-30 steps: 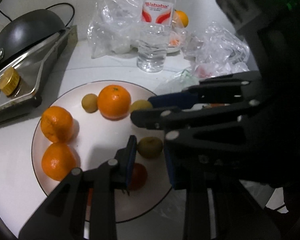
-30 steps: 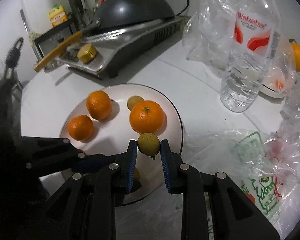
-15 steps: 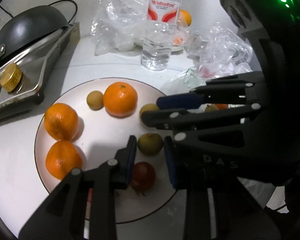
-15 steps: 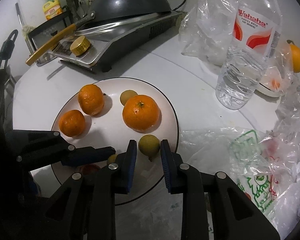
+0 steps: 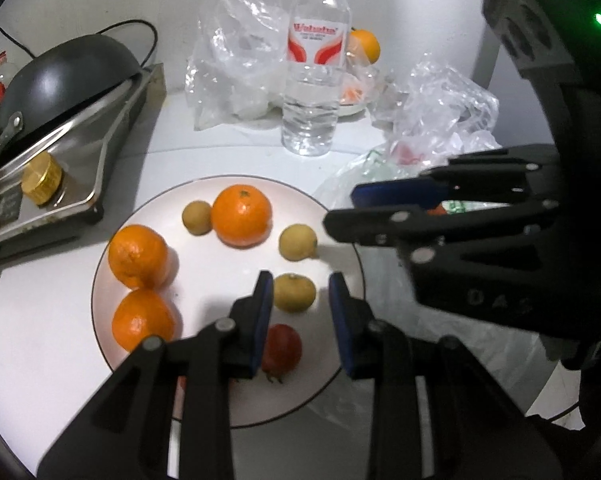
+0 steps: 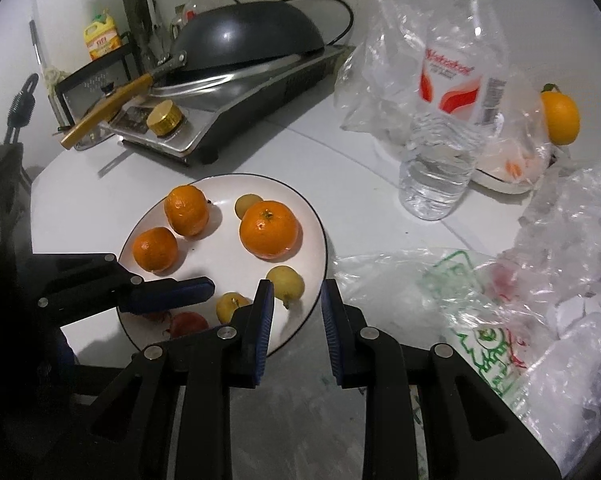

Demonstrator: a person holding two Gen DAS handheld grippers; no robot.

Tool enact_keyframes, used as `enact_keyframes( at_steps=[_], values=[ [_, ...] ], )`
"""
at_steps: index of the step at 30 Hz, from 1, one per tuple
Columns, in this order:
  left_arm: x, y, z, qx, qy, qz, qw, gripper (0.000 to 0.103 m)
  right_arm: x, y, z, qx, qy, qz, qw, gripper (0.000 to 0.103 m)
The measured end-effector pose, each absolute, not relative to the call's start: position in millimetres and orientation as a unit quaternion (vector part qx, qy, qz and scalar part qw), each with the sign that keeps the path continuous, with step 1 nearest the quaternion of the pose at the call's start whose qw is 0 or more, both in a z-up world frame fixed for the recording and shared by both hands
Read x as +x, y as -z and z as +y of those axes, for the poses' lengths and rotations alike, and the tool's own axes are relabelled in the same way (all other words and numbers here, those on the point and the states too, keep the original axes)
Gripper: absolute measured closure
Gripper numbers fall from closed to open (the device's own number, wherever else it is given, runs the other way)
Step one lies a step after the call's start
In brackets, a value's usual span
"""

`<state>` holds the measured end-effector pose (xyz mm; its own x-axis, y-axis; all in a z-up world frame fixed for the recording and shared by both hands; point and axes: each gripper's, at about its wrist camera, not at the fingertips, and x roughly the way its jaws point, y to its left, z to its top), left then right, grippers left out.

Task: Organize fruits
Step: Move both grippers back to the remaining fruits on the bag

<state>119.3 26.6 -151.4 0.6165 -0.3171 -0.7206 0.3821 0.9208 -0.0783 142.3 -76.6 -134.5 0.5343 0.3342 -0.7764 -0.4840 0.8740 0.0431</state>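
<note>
A white plate point(image 5: 204, 268) point(image 6: 220, 264) holds three oranges point(image 5: 241, 215) point(image 6: 269, 229), three small yellow-green fruits and a red fruit point(image 5: 281, 347) point(image 6: 188, 323). My left gripper point(image 5: 298, 308) is open and empty, hovering over the plate above a yellow-green fruit point(image 5: 294, 292). My right gripper point(image 6: 296, 316) is open and empty at the plate's right edge, just behind another yellow-green fruit point(image 6: 286, 281) that lies on the plate point(image 5: 298, 242).
A water bottle point(image 6: 452, 120) stands behind the plate. Clear plastic bags point(image 6: 532, 296) lie to the right, one with a red fruit inside. An orange point(image 6: 560, 118) sits by a bowl at the back right. A stove with a dark wok point(image 6: 248, 40) stands at the back left.
My right gripper opened and let the yellow-green fruit go onto the plate, then drew back to the right. My left gripper pulled back a little.
</note>
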Motion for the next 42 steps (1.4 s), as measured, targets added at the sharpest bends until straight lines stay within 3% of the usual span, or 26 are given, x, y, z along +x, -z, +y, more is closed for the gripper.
enact_keyframes(
  at_steps=[6,10,25,42],
  values=[
    [111,140,24,0.042,0.188,0.38,0.905,0.072,130,122,-94,-0.08,-0.226,0.406,0.882,0.077],
    [104,131,17,0.044,0.192,0.366,0.91,0.048,122,118,-111,-0.071,-0.216,0.399,0.888,0.077],
    [88,114,-28,0.075,0.202,0.342,0.915,0.048,101,116,-175,-0.042,-0.189,0.386,0.902,0.077],
    [96,131,-77,0.127,0.215,0.349,0.903,0.048,126,155,-209,-0.001,-0.194,0.415,0.889,0.077]
  ],
)
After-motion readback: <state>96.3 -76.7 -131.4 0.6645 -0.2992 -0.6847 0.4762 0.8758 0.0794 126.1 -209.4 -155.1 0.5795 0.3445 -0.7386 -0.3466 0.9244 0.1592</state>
